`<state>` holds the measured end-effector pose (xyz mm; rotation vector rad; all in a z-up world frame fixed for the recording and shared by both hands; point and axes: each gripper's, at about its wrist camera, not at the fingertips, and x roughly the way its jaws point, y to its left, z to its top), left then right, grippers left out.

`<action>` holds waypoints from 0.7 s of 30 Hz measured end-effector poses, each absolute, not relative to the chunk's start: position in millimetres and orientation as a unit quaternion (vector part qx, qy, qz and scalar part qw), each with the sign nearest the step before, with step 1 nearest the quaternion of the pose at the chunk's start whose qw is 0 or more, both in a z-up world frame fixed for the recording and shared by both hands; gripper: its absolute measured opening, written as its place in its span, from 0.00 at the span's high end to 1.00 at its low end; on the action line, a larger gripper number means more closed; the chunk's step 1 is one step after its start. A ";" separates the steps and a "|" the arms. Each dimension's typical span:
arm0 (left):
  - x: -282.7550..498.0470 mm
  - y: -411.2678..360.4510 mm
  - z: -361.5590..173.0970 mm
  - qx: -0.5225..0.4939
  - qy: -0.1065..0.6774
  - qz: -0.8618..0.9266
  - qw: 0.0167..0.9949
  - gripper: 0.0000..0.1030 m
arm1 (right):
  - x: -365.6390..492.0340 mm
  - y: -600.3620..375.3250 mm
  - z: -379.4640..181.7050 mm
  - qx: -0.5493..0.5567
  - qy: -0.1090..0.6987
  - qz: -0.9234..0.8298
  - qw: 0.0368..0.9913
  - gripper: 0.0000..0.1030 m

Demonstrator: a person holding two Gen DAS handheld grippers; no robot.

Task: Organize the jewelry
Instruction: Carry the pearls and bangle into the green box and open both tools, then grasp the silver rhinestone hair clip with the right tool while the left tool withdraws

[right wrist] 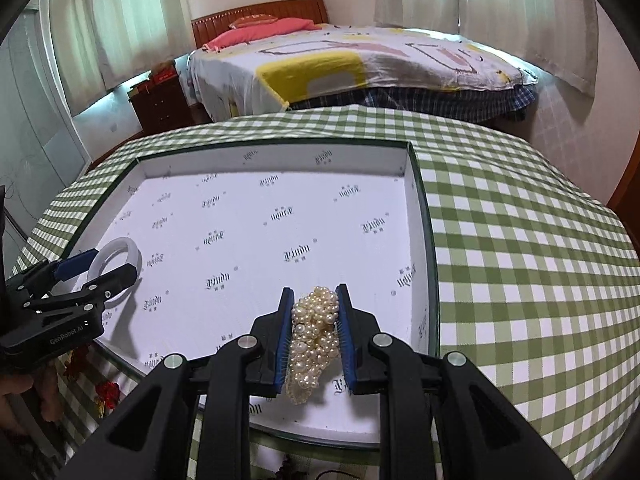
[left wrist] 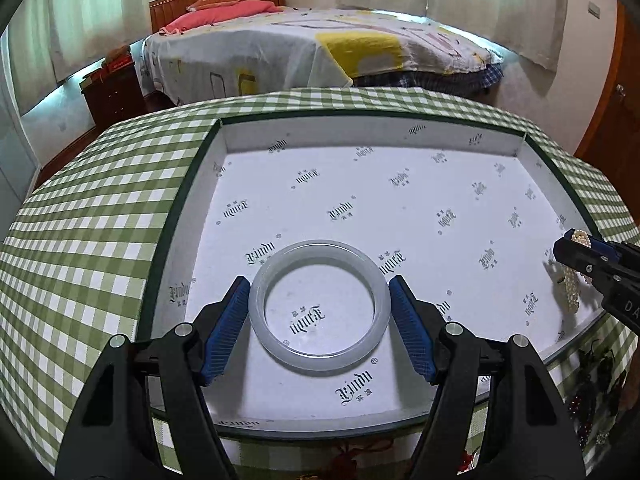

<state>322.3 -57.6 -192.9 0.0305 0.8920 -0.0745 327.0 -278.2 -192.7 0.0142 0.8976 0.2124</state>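
**Bangle and pearls held over the shallow box**

While both grippers reach down over the white-lined box (left wrist: pixel 224 132), each has a piece of jewelry between its blue pads. Between the fingertips of the left gripper (left wrist: pixel 319 306) sits a pale translucent bangle (left wrist: pixel 262 280), lying flat with its lower side at the printed lining; the pads (left wrist: pixel 226 328) touch the ring's outer edge on either side, jaws wide and clamped across it. Off to that gripper's right, the right gripper (right wrist: pixel 313 336) has its jaws drawn close, pinched on a cluster pearl bracelet (right wrist: pixel 314 332) that runs lengthwise between the pads, its near end hanging below them. Whether the pearls touch the lining cannot be told. Beneath the box lies a green-and-white checked tablecloth (right wrist: pixel 520 260), spreading out to the right gripper's right. Beyond both grippers stands a bed (right wrist: pixel 360 64) with a patterned cover.
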 end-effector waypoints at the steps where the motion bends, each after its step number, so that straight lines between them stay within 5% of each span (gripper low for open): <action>1: 323.1 -57.8 -194.0 0.015 0.436 -0.037 0.899 0.33 | 327.5 -278.1 -193.0 0.007 0.435 0.103 0.895 0.78; 21: 320.2 -65.8 -188.6 0.024 0.425 -0.040 0.904 0.22 | 319.9 -281.0 -180.8 0.011 0.418 0.104 0.902 0.60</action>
